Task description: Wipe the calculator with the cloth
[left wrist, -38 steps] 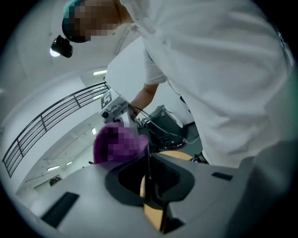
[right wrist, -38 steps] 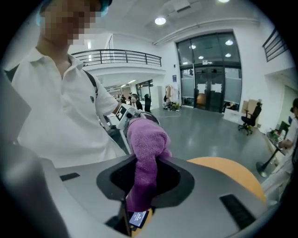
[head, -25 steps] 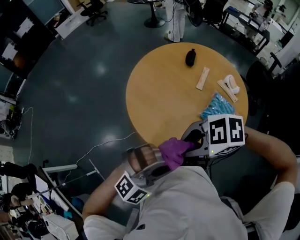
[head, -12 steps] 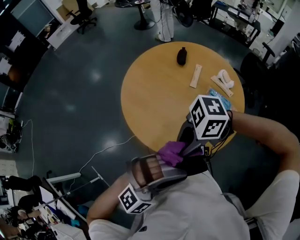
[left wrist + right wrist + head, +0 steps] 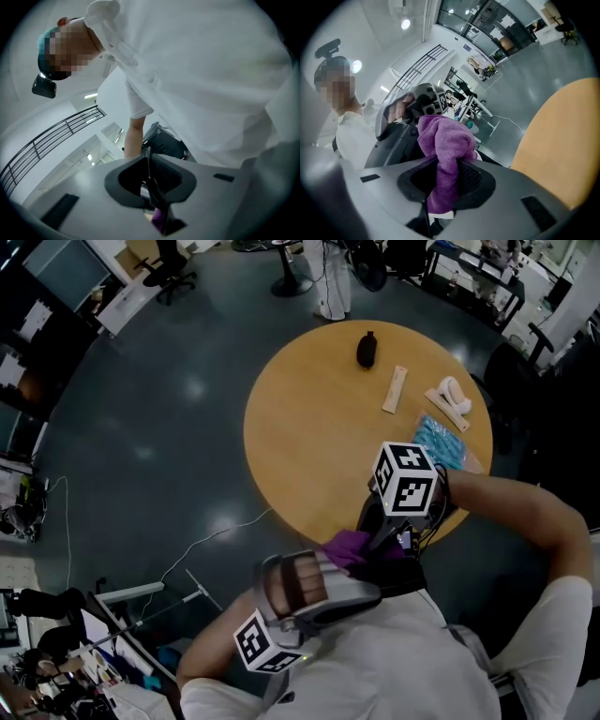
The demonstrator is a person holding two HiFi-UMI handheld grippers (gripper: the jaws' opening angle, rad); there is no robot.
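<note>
My right gripper [image 5: 371, 538] [image 5: 446, 180] is shut on a purple cloth [image 5: 347, 547] [image 5: 443, 140], which bunches up above its jaws. It hangs off the near edge of the round wooden table [image 5: 309, 437], close to the person's chest. Facing it is my left gripper [image 5: 354, 570] [image 5: 152, 187], shut on a thin dark flat thing seen edge-on, which I take for the calculator [image 5: 148, 164]. The cloth sits right at the left gripper's tip. In the head view the calculator is hidden behind the cloth and the grippers.
On the table lie a black object [image 5: 367, 350], a beige strip [image 5: 395, 390], a white object [image 5: 450, 399] and a blue packet [image 5: 439, 442]. A cable [image 5: 202, 540] runs over the grey floor; chairs and desks stand round the room's edge.
The right gripper has rolled and sunk toward the left gripper, keeping the cloth. The left gripper has risen a little to meet it.
</note>
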